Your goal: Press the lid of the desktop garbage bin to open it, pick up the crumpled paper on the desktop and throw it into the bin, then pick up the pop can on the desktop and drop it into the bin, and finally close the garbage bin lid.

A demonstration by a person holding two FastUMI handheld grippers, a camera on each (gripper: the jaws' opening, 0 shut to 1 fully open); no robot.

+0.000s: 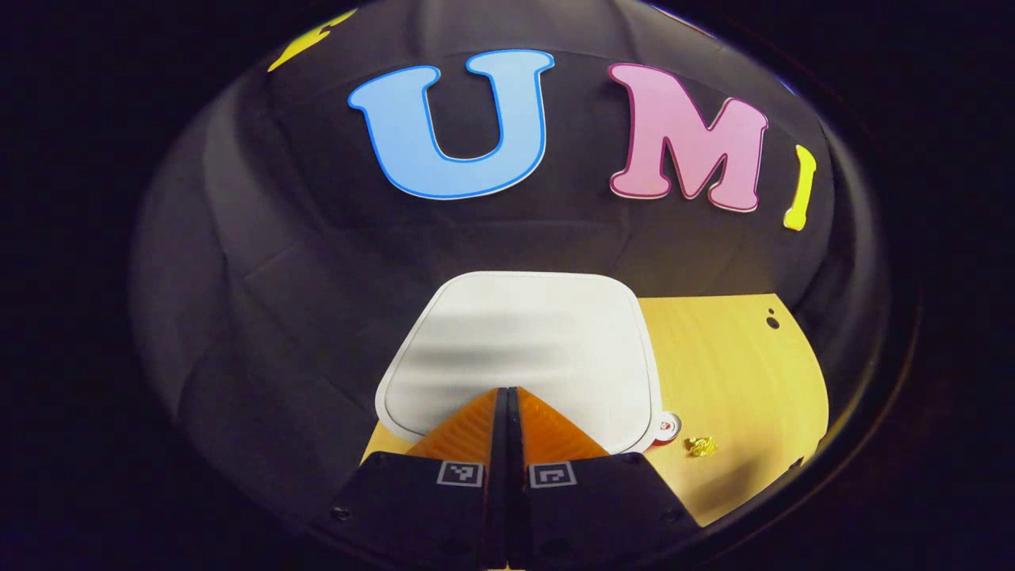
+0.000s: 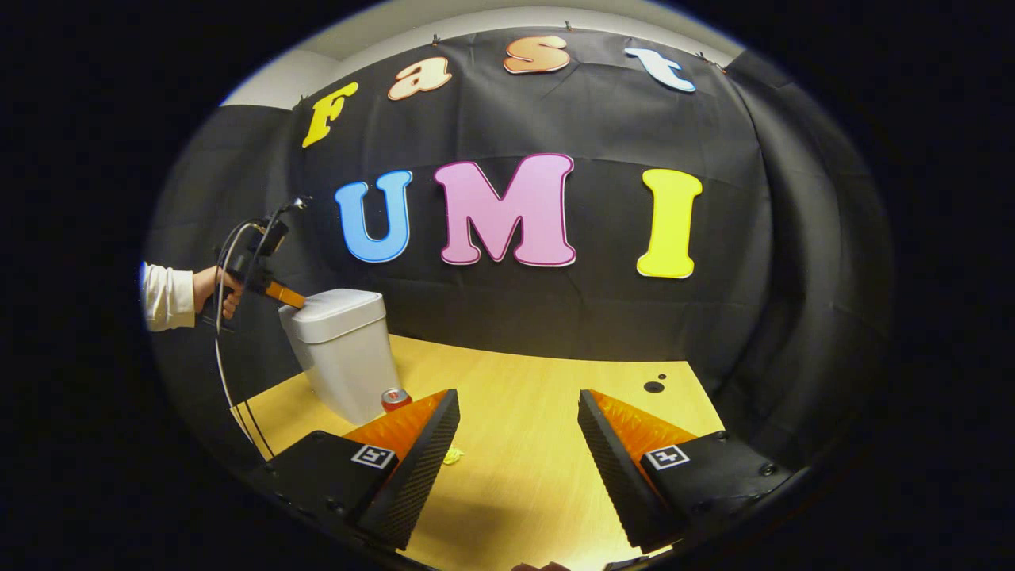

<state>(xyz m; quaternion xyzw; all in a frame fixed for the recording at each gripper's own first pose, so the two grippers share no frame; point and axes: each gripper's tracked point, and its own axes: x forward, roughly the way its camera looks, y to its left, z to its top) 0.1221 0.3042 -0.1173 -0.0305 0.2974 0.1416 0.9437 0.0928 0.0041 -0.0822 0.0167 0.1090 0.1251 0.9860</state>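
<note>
While the left gripper (image 1: 507,392) presses closed-fingered on the bin lid (image 1: 523,341), the right gripper (image 2: 517,416) gapes empty.

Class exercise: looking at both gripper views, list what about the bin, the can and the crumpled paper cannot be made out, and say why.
- Pop can: in the right gripper view its body is hidden behind the right gripper's finger; in the left gripper view the garbage bin lid covers most of it.
- Crumpled paper: too small for detail.
- Left gripper: whether its shut fingers touch the lid is unclear.
- Bin's inside: hidden, lid closed.

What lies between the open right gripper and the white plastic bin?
In the right gripper view, between right gripper and white plastic bin: red pop can, crumpled yellow paper.
</note>
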